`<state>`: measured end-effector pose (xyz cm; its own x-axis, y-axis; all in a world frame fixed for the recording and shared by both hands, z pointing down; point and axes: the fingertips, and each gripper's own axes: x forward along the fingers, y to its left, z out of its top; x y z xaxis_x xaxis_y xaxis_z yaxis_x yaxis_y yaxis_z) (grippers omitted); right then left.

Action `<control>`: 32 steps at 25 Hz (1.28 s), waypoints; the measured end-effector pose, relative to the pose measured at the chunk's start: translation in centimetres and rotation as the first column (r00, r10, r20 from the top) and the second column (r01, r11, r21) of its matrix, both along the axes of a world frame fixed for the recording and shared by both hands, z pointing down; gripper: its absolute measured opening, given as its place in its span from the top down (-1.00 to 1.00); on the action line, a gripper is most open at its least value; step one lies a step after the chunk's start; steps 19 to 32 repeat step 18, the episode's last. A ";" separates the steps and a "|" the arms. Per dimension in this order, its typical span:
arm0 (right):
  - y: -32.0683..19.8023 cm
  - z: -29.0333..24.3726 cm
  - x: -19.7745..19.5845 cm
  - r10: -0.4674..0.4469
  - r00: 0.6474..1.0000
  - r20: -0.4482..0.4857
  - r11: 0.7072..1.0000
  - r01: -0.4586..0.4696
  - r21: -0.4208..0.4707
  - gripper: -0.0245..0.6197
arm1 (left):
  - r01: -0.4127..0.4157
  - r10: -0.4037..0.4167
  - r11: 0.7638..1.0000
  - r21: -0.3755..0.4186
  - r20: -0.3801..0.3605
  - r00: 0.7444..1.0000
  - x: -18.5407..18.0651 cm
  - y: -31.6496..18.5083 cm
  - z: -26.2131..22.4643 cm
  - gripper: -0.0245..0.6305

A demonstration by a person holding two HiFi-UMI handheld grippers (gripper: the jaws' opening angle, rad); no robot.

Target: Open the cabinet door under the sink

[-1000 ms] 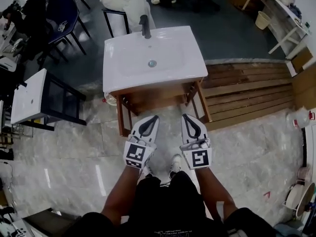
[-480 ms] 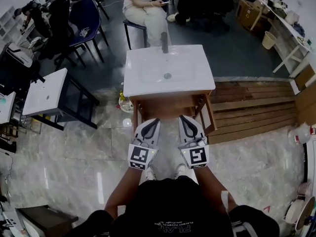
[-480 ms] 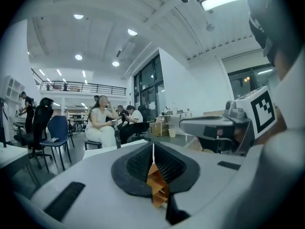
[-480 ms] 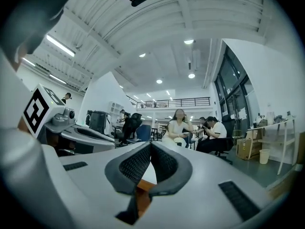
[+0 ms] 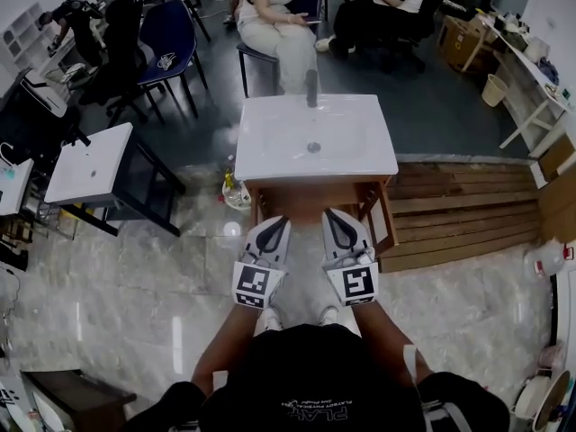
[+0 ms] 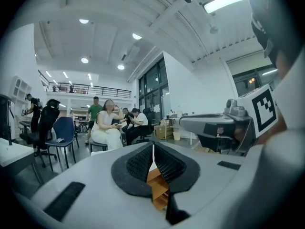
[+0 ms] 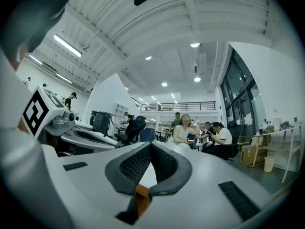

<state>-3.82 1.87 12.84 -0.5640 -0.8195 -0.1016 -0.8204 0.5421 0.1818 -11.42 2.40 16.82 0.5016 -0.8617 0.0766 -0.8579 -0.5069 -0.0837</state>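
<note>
Pressed together at the tips, black ribbed pads meeting with nothing pinched: jaws of the left gripper (image 6: 153, 148), and likewise those of the right gripper (image 7: 150, 145). Held side by side, just apart from each other, both pointing at the brown wooden cabinet (image 5: 310, 192) directly ahead; orange-brown wood visible through the gap below each pair of pads. Impossible to tell from above whether the tips touch its front. At the cabinet's right front corner, a wooden-framed door (image 5: 384, 223) apparently angled outward. Directly on top, as worktop, a white rectangular ceramic sink (image 5: 270, 151) with a dark tap (image 5: 311, 88) at the far edge. Beyond, seated people — and to the left a second white basin on a black frame (image 5: 90, 165).
</note>
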 end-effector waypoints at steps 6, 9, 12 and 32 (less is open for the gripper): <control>-0.2 -0.5 -0.3 -0.002 1.000 0.015 1.000 0.002 0.025 0.85 | 0.002 -0.002 1.000 0.004 0.002 1.000 -0.2 -0.2 -0.2 0.84; -0.4 -0.5 -0.4 -0.004 1.000 0.011 1.000 0.003 0.025 0.85 | -0.002 0.002 1.000 0.013 0.003 1.000 -0.1 -0.3 -0.5 0.84; -0.6 -0.8 -0.5 -0.009 1.000 0.021 0.999 0.008 0.040 0.85 | -0.003 0.003 1.000 0.016 0.004 1.000 0.1 -0.6 -0.7 0.84; -1.2 -1.0 -0.2 -0.012 1.000 0.021 0.999 0.011 0.041 0.85 | -0.001 0.001 1.000 0.015 0.004 1.000 0.5 -1.1 -0.9 0.84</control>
